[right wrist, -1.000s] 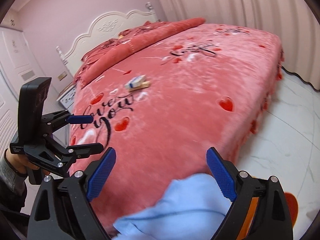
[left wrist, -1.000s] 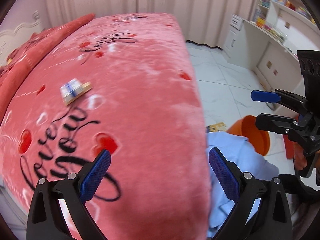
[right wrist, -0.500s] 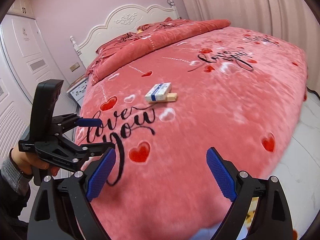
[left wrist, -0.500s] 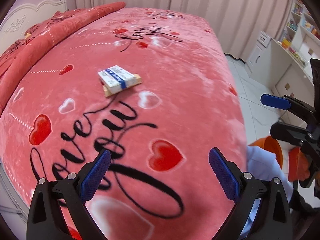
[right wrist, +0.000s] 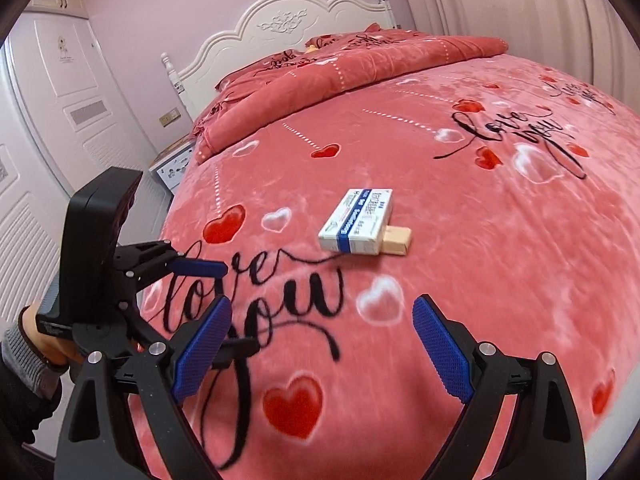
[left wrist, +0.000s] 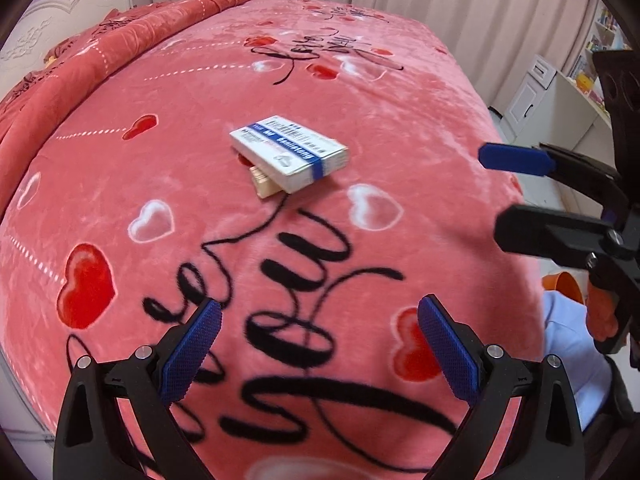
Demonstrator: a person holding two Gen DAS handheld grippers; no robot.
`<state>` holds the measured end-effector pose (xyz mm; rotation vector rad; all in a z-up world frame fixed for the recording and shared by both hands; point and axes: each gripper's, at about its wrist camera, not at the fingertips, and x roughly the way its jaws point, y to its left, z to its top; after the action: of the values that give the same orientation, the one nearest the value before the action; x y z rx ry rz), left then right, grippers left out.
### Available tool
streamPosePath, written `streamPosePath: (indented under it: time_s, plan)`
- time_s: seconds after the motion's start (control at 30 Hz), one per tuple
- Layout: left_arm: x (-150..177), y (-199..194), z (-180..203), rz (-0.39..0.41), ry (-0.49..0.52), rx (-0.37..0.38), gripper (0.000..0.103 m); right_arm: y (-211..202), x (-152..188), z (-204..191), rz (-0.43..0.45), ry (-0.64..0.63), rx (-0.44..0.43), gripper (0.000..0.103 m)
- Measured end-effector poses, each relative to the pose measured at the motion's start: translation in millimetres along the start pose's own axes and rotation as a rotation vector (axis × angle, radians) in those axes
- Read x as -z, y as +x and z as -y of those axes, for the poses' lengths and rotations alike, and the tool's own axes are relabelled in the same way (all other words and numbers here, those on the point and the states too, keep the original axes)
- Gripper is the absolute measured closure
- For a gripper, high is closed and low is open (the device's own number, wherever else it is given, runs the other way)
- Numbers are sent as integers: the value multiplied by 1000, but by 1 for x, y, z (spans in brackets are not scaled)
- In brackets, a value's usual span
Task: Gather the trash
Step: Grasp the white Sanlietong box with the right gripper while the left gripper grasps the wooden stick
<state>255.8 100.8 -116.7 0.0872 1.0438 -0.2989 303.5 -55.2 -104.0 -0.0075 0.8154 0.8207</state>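
A white carton with a blue band [left wrist: 290, 153] [right wrist: 358, 221] lies on the pink heart-print bedspread [left wrist: 200, 92], resting partly on a small tan block [left wrist: 264, 186] [right wrist: 397, 240]. My left gripper [left wrist: 319, 354] hovers open over the black lettering, short of the carton, nothing between its blue pads. My right gripper [right wrist: 322, 354] is open too, likewise short of the carton and empty. Each gripper shows in the other's view: the right one [left wrist: 516, 192] at the right edge, the left one [right wrist: 200, 276] at the left, held by a hand.
A folded red quilt [right wrist: 340, 76] and white headboard [right wrist: 288, 24] lie at the bed's far end. An orange bin [left wrist: 564, 286] stands on the floor past the bed's right edge, by a light blue cloth [left wrist: 568, 344]. White cabinets [left wrist: 536, 88] line the right wall, and a nightstand [right wrist: 174, 164] sits by the headboard.
Both grippers have swung from the bed's edge and floor in over the bedspread. The carton now looks much nearer and larger in both views. Both stayed open throughout.
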Motion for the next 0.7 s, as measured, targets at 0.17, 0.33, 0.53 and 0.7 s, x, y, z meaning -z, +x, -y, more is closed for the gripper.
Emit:
streamPosePath:
  time_s: [0.17,0.33,0.53,0.7]
  plan:
    - [-3,7,-18,14,-30,-1,6,39,-20,6,-9,31,19,13]
    - [-2,15,-32,12,-24,18,6,78,-38,5,-13,27,62,16]
    - [-5,22,-47,13,-2,29,6,114,-46,9,-48,14,111,21]
    - [-7,28,-58,21,-2,42,6,136,-45,16,-81,9,161,22]
